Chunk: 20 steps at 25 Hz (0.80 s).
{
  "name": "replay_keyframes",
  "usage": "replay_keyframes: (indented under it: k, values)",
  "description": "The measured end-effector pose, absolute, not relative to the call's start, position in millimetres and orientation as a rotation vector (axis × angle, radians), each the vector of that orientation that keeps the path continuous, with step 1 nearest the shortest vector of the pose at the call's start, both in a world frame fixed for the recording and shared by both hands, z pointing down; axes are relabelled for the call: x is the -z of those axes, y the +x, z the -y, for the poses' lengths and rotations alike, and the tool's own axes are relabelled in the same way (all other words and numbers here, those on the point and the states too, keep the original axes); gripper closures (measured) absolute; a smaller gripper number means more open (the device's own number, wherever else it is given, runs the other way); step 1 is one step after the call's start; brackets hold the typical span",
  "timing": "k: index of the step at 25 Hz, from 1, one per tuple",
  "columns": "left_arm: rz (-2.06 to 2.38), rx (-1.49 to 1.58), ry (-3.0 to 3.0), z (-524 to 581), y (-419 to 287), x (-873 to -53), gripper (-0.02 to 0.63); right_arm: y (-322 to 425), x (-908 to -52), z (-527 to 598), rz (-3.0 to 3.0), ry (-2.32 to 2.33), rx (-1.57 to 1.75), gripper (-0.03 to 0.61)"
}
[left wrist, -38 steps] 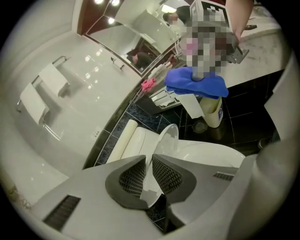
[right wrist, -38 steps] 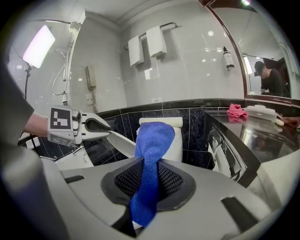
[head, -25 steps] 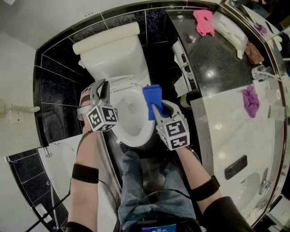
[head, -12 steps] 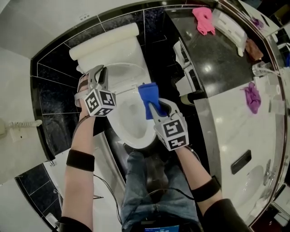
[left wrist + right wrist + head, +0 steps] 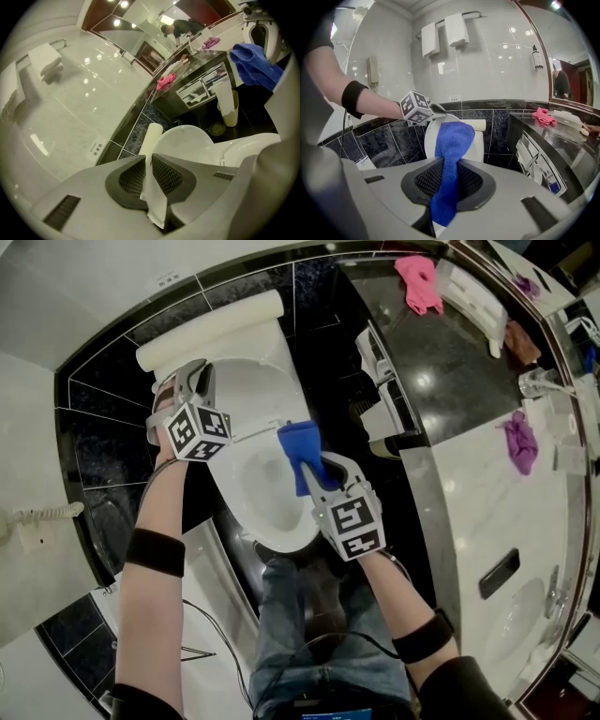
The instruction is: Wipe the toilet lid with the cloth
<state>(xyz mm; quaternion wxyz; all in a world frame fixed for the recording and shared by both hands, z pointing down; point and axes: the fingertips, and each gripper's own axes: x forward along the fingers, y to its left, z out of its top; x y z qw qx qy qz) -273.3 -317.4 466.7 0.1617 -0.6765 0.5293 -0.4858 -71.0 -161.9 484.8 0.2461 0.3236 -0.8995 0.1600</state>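
The white toilet lid (image 5: 246, 390) stands tilted up toward the tank (image 5: 208, 329), above the open seat and bowl (image 5: 262, 498). My left gripper (image 5: 190, 376) is at the lid's left edge, shut on it. In the left gripper view that thin white edge (image 5: 154, 199) runs between the dark pads of the left gripper (image 5: 149, 173), with the lid (image 5: 185, 140) beyond. Over the bowl's right side my right gripper (image 5: 309, 465) is shut on a blue cloth (image 5: 300, 446). The cloth (image 5: 452, 173) hangs up and out between the pads of the right gripper (image 5: 449, 180).
A dark counter (image 5: 441, 381) runs along the right with a pink cloth (image 5: 419, 282) and a purple cloth (image 5: 518, 442) on it. A small bin (image 5: 228, 108) stands on the floor by the counter. A wall phone (image 5: 33, 521) is at the left. The person's legs (image 5: 309, 634) are right in front of the bowl.
The left gripper has moved up and back toward the tank with the lid's edge, and the lid has swung further up. The right gripper with the cloth has shifted slightly left.
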Motion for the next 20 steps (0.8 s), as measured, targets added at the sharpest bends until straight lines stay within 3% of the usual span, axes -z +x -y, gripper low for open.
replay_keyframes:
  k: [20]
  values:
    - [-1.443,1.473,-1.951,354,-295,-490,0.568,-54,-480,180,2.429,0.913,-0.426,0.488]
